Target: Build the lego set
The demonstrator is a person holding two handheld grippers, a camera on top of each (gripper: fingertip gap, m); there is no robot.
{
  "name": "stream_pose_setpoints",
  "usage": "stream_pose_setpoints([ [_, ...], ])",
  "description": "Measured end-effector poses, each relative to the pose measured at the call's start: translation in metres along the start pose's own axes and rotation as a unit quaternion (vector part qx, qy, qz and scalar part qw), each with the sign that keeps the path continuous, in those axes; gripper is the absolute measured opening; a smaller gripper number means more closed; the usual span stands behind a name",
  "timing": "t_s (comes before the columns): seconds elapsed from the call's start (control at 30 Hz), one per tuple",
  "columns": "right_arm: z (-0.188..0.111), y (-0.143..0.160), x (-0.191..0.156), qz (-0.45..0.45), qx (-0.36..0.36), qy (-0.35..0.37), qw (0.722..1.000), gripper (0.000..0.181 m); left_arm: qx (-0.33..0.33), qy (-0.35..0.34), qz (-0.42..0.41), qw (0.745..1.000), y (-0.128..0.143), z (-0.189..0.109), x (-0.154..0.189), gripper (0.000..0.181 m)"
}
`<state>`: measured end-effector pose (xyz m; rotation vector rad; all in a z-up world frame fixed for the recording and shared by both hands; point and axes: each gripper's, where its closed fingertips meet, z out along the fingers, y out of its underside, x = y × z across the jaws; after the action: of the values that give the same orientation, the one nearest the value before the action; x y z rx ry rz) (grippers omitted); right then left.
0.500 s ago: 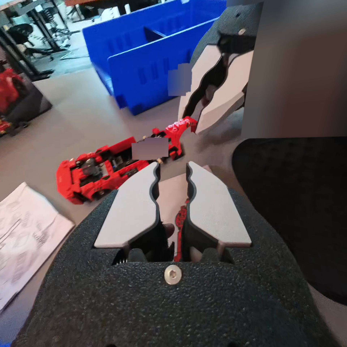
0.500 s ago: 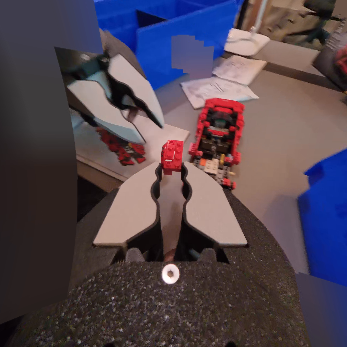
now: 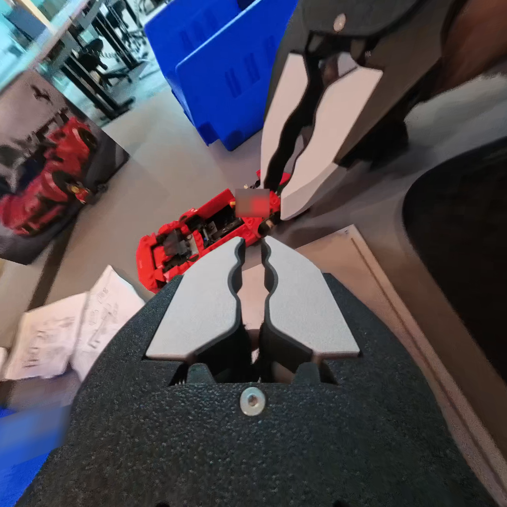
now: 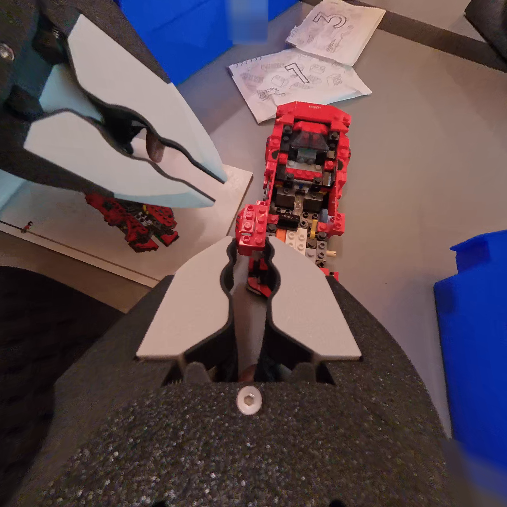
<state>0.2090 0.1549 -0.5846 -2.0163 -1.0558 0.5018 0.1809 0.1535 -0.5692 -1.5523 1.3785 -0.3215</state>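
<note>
The red lego car lies on the grey table, partly built with its inside open; it also shows in the left wrist view. My right gripper is shut on a red studded brick piece and holds it against the car's near end. In the left wrist view the right gripper comes down from above onto that end. My left gripper is nearly shut, jaws a narrow gap apart with nothing between them. It hovers just short of the car, over the open instruction booklet.
Blue bins stand behind the car and at the right. White paper bags lie beyond the car. The set's box stands at the far left. A black padded surface lies at the right. Both grippers' tips are close together, under 4 cm apart.
My right gripper has carried the red piece forward and down onto the car's near end. My left gripper has moved closer to the car and its jaws have narrowed.
</note>
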Motion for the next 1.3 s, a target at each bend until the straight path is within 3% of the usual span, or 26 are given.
stream_pose_setpoints([
  [0.1,-0.001,0.000,0.001,0.007,-0.003,-0.006,1.000,0.020,-0.010,-0.055,0.126,0.990,0.003,0.006,-0.007,0.016],
  [0.23,-0.002,0.000,0.001,0.009,0.001,-0.006,1.000,0.020,0.012,-0.107,0.285,0.952,-0.007,0.011,-0.003,0.015],
  [0.57,0.003,0.003,-0.002,0.007,0.000,-0.006,1.000,0.020,0.002,-0.135,0.432,0.892,-0.011,0.022,0.009,0.009],
  [0.83,-0.001,0.005,-0.003,-0.009,0.007,-0.008,1.000,0.021,0.001,-0.163,0.478,0.863,-0.011,0.026,0.009,0.003],
  [1.13,-0.036,0.016,0.020,0.034,0.053,-0.008,0.998,0.032,-0.006,-0.160,0.483,0.861,-0.006,0.024,0.007,0.003],
  [1.3,-0.037,0.026,0.022,0.054,0.055,-0.009,0.997,0.031,-0.012,-0.155,0.491,0.857,-0.007,0.028,0.010,0.003],
])
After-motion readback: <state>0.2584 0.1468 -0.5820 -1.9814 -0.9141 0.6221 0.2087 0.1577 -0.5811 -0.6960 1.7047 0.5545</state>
